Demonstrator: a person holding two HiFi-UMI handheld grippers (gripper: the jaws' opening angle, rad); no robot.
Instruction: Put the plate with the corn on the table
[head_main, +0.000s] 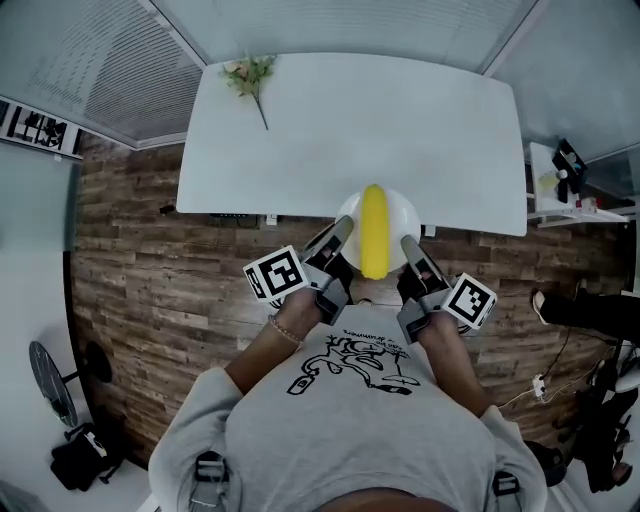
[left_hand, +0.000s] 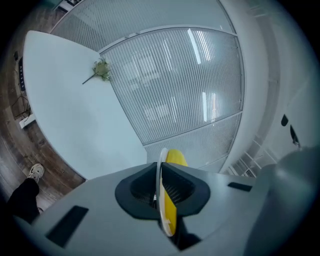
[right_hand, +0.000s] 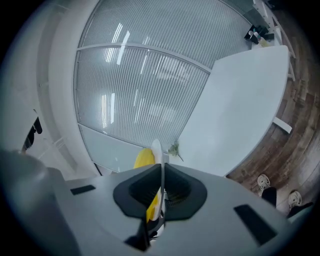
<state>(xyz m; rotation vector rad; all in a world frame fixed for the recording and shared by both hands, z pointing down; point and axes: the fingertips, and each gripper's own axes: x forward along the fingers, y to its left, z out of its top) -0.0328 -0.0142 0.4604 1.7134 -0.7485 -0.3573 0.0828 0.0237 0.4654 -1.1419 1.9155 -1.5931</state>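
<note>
A white plate with a yellow corn cob lying along its middle is held up over the near edge of the white table. My left gripper is shut on the plate's left rim and my right gripper is shut on its right rim. In the left gripper view the plate's rim runs edge-on between the dark pads, with the corn just behind it. The right gripper view shows the same: the plate's thin rim is pinched between the pads beside the corn.
A small sprig of flowers lies at the table's far left corner. A low white shelf with small items stands to the right of the table. Wooden floor surrounds the table; a fan stands at the lower left.
</note>
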